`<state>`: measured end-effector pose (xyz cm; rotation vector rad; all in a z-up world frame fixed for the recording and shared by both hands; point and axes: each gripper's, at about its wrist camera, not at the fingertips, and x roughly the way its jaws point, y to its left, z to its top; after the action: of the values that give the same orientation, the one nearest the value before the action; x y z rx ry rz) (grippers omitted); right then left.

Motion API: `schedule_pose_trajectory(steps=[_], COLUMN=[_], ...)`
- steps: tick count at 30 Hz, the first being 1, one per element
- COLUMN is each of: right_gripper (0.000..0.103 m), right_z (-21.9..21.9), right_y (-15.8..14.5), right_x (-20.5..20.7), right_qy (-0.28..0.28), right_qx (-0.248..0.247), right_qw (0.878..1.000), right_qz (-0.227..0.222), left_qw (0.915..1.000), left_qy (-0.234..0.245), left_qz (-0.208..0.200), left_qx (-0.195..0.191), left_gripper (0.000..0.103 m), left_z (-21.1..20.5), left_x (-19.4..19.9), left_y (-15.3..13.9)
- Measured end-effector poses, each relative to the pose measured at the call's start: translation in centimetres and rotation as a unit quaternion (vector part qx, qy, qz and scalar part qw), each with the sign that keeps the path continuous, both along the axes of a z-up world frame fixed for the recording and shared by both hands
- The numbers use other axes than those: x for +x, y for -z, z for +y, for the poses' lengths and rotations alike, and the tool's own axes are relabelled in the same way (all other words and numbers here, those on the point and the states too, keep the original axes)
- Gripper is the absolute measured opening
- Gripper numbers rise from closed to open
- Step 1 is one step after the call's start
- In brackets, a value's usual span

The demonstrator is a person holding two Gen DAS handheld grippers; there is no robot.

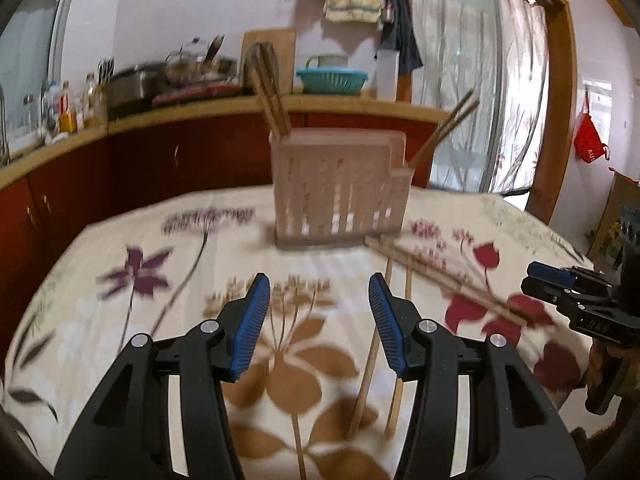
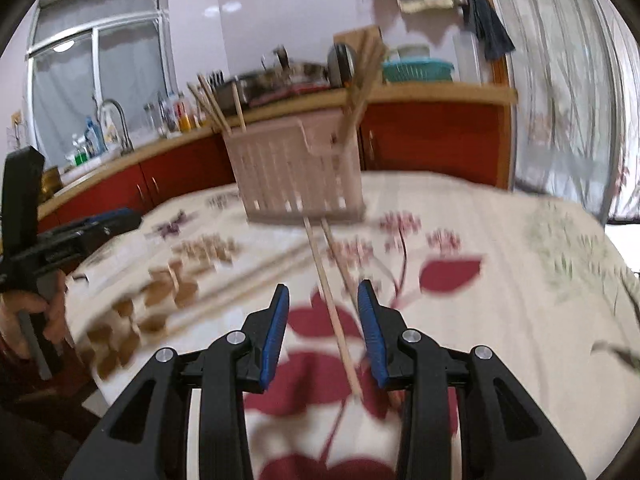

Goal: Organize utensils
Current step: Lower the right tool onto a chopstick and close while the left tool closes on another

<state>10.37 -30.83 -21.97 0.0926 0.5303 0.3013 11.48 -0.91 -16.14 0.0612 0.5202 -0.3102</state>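
A pale slatted plastic utensil holder (image 1: 340, 188) (image 2: 300, 176) stands on the flowered tablecloth, with wooden chopsticks upright in its left end (image 1: 272, 92) and its small right pocket (image 1: 444, 128). Loose chopsticks lie in front of it: one pair (image 1: 374, 360) runs toward me, another pair (image 1: 448, 284) lies diagonally to the right. My left gripper (image 1: 319, 284) is open over the cloth, just left of the near pair, with nothing between its pads. My right gripper (image 2: 324, 292) is open above the diagonal pair; one chopstick (image 2: 336, 320) shows between its jaws, untouched.
A kitchen counter (image 1: 200, 112) with red cabinets, pots, bottles and a teal basket (image 1: 332, 80) runs behind the table. A sink and window (image 2: 100, 92) are at the left. A hand (image 2: 32, 312) holds the left gripper (image 2: 80, 228). Towels hang on the wall.
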Motion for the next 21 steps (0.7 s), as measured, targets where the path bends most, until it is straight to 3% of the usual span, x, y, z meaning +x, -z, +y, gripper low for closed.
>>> schedule_pose_trajectory(steps=[8,9,13,21], right_gripper=[0.028,0.027,0.011,0.007], right_z=[-0.1,-0.2,-0.2,0.4], right_y=[3.4,3.5,3.8,4.0], right_x=[-0.1,-0.1,-0.2,-2.5], right_qy=[0.013,0.015,0.020,0.000], right_qx=[-0.001,-0.001,-0.011,-0.011], right_qw=[0.998,0.998,0.998,0.998], right_qz=[0.056,0.058,0.063,0.054], left_qw=[0.9996,0.9996,0.9994,0.9990], left_qy=[-0.012,-0.011,-0.010,-0.002], left_qz=[0.025,0.027,0.034,0.043], left_qx=[0.001,0.001,-0.002,-0.003], left_gripper=[0.050,0.050,0.050,0.050], left_z=[0.3,0.3,0.1,-0.2], left_x=[-1.4,-1.4,-1.5,-1.9], left_y=[2.7,2.9,3.5,4.6])
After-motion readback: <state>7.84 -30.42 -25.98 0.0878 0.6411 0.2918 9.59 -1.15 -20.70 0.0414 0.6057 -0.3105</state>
